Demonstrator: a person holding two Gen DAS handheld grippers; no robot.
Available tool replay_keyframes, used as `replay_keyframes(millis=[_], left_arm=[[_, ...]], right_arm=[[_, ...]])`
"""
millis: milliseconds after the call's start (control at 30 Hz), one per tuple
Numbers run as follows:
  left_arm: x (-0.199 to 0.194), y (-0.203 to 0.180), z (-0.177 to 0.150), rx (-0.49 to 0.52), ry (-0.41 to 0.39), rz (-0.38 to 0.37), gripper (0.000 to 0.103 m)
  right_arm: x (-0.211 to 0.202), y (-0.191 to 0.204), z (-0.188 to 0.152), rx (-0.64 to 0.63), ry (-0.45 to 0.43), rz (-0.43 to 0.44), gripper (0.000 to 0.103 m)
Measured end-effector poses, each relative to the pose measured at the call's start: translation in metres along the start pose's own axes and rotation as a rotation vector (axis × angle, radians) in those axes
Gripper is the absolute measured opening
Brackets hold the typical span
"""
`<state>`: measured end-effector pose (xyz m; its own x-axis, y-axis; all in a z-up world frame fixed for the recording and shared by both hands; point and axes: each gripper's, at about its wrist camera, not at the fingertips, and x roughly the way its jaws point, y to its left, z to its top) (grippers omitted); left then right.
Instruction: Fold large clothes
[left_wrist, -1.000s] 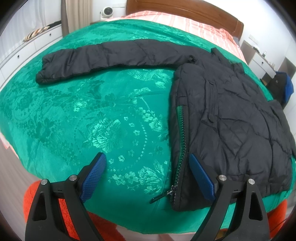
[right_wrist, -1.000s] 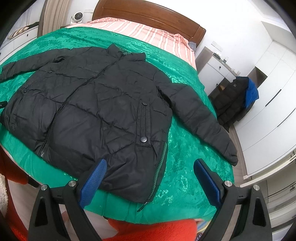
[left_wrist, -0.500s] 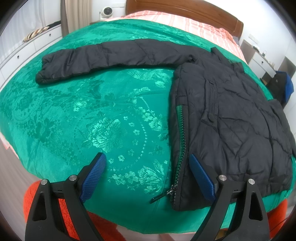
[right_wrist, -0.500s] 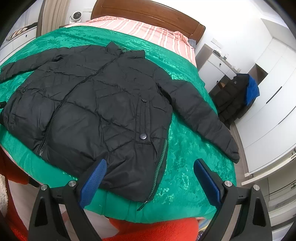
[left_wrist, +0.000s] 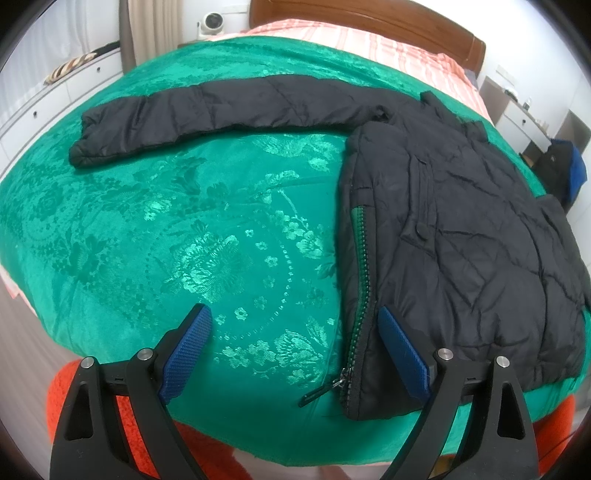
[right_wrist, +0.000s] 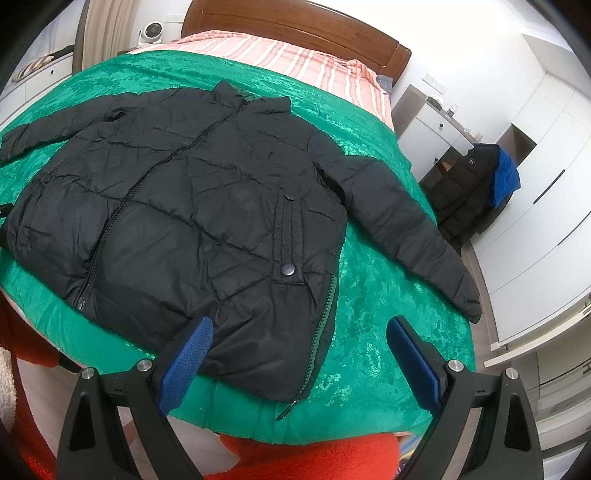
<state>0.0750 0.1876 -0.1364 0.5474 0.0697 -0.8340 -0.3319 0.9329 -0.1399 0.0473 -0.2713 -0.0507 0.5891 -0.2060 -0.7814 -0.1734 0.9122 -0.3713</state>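
Observation:
A black quilted puffer jacket (right_wrist: 207, 206) lies flat, front up and zipped, on a green bedspread (right_wrist: 388, 325). Its left sleeve (left_wrist: 221, 110) stretches out to the left in the left wrist view. Its right sleeve (right_wrist: 402, 225) slants down to the right in the right wrist view. My left gripper (left_wrist: 293, 343) is open and empty above the bed's near edge, by the jacket's lower left corner and side zip (left_wrist: 360, 302). My right gripper (right_wrist: 299, 354) is open and empty above the jacket's lower right corner.
A wooden headboard (right_wrist: 295, 29) and striped pink sheet (right_wrist: 295, 55) are at the far end. A white nightstand (right_wrist: 432, 125) and wardrobes (right_wrist: 535, 206) stand to the right, with a dark coat (right_wrist: 469, 188) hanging there. White drawers (left_wrist: 48, 99) run along the left. Red fleece (right_wrist: 314, 458) is below the grippers.
The right wrist view has shifted slightly, so the jacket sits a little lower and nearer. The left gripper and the jacket have not visibly moved.

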Motion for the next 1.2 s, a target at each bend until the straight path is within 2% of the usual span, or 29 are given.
replay_keyframes(millis=[100,167,200,267,333,400,467,533,567,600,633,667,700,767,900,1067,1133,1200], left_arm=[[0.001,0.000,-0.001,0.004,0.007,-0.005,0.093],[0.002,0.001,0.001,0.004,0.022,-0.043,0.093],[0.003,0.003,0.002,-0.003,0.033,-0.083,0.093],[0.007,0.009,0.001,-0.029,0.081,-0.210,0.094],[0.015,0.009,-0.001,-0.036,0.131,-0.300,0.095],[0.018,0.002,-0.003,0.001,0.131,-0.293,0.096],[0.020,-0.010,-0.005,0.053,0.133,-0.283,0.096],[0.022,-0.024,-0.007,0.095,0.139,-0.287,0.096],[0.022,-0.028,-0.009,0.106,0.141,-0.286,0.093],[0.022,-0.032,-0.010,0.113,0.145,-0.289,0.074],[0.022,-0.035,-0.010,0.120,0.156,-0.291,0.060],[0.023,-0.037,-0.011,0.128,0.174,-0.280,0.047],[0.021,-0.039,-0.010,0.134,0.172,-0.265,0.030],[0.015,-0.037,-0.012,0.133,0.173,-0.272,0.021],[-0.007,-0.033,-0.025,0.149,0.184,-0.278,0.018],[-0.021,-0.037,-0.057,0.215,0.206,-0.257,0.019],[-0.022,-0.038,-0.061,0.232,0.197,-0.234,0.020],[-0.021,-0.038,-0.059,0.225,0.202,-0.221,0.028]], right_arm=[[0.005,-0.004,-0.003,0.012,0.006,0.029,0.094],[0.017,-0.017,-0.010,0.066,0.020,0.091,0.094],[0.023,-0.024,-0.014,0.102,0.029,0.124,0.094],[0.039,-0.044,-0.028,0.213,0.044,0.229,0.094],[0.058,-0.062,-0.044,0.345,0.065,0.343,0.094],[0.078,-0.071,-0.059,0.449,0.086,0.467,0.094],[0.093,-0.071,-0.068,0.501,0.092,0.548,0.094],[0.108,-0.068,-0.073,0.544,0.111,0.581,0.094],[0.117,-0.066,-0.075,0.573,0.124,0.605,0.093],[0.121,-0.065,-0.075,0.587,0.126,0.630,0.089],[0.123,-0.064,-0.075,0.596,0.127,0.650,0.074],[0.122,-0.062,-0.072,0.582,0.130,0.644,0.054],[0.120,-0.060,-0.070,0.559,0.128,0.630,0.045],[0.112,-0.057,-0.066,0.511,0.122,0.600,0.032],[0.092,-0.058,-0.068,0.444,0.132,0.567,0.028],[0.101,-0.059,-0.087,0.429,0.196,0.549,0.028],[0.110,-0.057,-0.087,0.450,0.203,0.553,0.028],[0.112,-0.056,-0.086,0.464,0.195,0.551,0.031]])
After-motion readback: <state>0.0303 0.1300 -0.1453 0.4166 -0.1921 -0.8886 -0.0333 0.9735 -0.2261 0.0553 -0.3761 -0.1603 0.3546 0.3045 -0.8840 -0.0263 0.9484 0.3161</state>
